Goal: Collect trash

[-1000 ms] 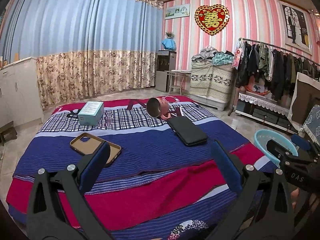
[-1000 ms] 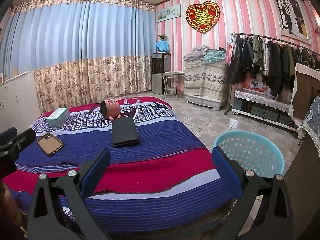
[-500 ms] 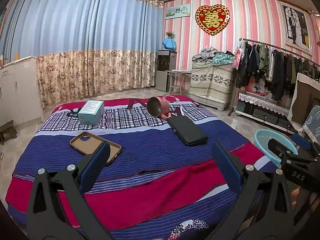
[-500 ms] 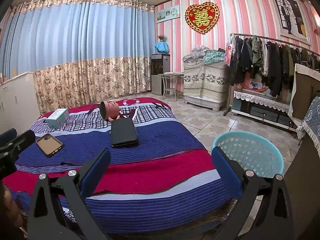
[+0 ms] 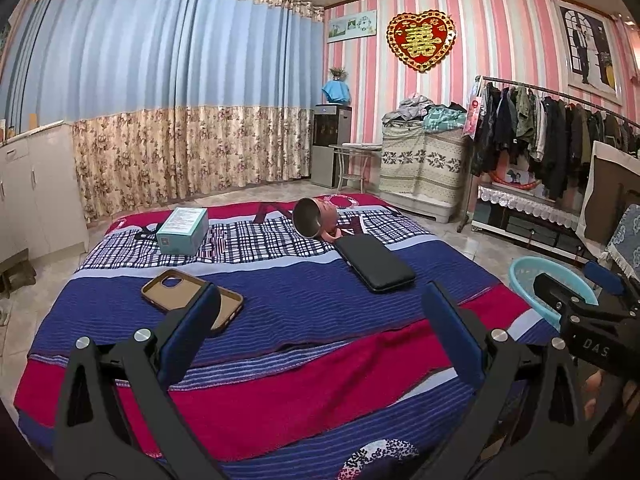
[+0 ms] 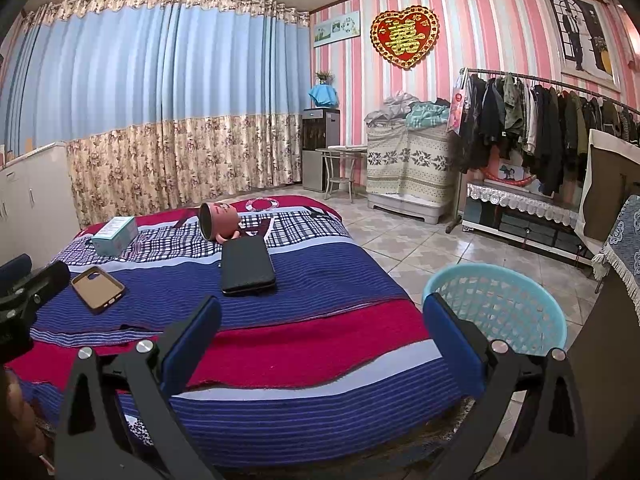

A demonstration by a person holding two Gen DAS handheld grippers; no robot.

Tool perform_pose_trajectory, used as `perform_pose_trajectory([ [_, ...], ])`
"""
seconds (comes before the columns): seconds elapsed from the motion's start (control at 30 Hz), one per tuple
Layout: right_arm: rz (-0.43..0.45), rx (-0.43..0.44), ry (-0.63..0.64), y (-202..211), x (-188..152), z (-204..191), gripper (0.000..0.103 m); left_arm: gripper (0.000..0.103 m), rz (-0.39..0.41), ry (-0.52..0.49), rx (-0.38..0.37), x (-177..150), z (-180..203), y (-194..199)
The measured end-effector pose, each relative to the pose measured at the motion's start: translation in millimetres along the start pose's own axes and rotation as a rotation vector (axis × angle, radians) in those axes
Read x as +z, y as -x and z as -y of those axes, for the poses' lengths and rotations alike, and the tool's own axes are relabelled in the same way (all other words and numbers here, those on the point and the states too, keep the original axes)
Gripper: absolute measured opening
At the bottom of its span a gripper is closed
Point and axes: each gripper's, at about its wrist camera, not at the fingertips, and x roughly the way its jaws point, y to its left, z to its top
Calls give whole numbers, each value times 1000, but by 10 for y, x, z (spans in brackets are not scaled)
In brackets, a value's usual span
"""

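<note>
Almost nothing has changed over the last second: the left gripper (image 5: 320, 324) and right gripper (image 6: 320, 332) stay spread wide and empty above the near edge of the bed (image 5: 304, 396), so collecting has not begun. On the bed lie a phone case (image 5: 192, 294), black wallet (image 5: 374, 262), tipped cup (image 5: 314, 221) and small box (image 5: 183, 231); the basket (image 6: 496, 308) stands on the floor beside it, nothing blocking

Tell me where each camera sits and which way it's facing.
Left wrist: on the left gripper, open, looking across the bed toward the curtains; the right gripper shows at the right edge.
Right wrist: on the right gripper, open, aimed likewise; basket beside the bed.
Shared: case, wallet, cup, box.
</note>
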Motion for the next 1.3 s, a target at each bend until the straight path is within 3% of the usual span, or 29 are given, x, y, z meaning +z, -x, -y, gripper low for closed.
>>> perform_pose_trajectory([
  [1.3, 2, 0, 3, -10, -24, -8, 99, 98, 0, -4, -1, 20, 20, 37],
])
